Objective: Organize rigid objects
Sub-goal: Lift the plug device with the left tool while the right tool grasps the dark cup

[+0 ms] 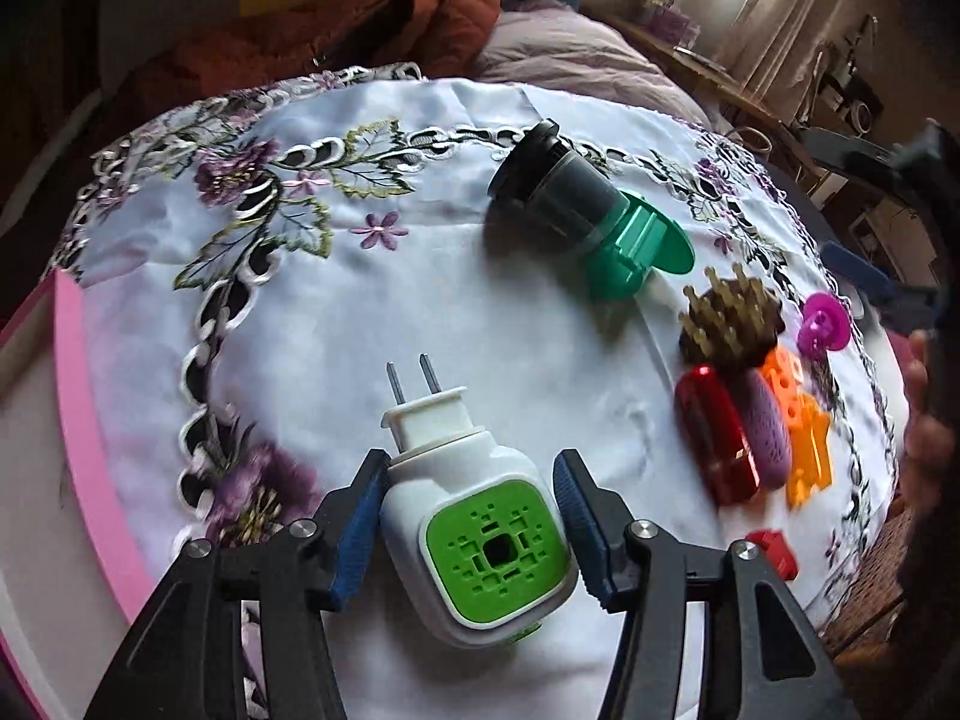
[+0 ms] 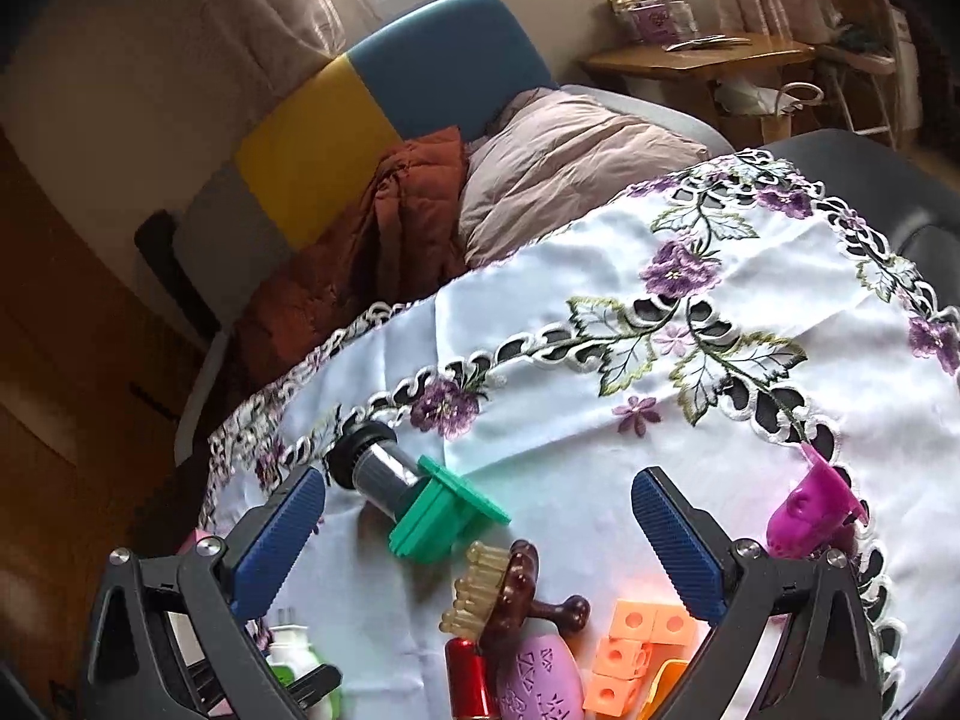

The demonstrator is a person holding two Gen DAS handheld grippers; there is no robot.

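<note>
The left gripper (image 1: 468, 504) straddles the white plug-in device (image 1: 474, 528) with the green vented face, lying on the embroidered tablecloth (image 1: 300, 330), prongs pointing away; the left pad is against its side, the right pad looks a hair off, so a firm grip can't be confirmed. The right gripper (image 2: 480, 546) hangs wide open, holding nothing, over the brown brush (image 2: 510, 588), red case (image 2: 468, 678) and orange blocks (image 2: 636, 654). The magenta piece (image 2: 810, 510) is partly hidden behind a finger. The pink-edged box (image 1: 78, 420) is cut off; its contents are unseen.
</note>
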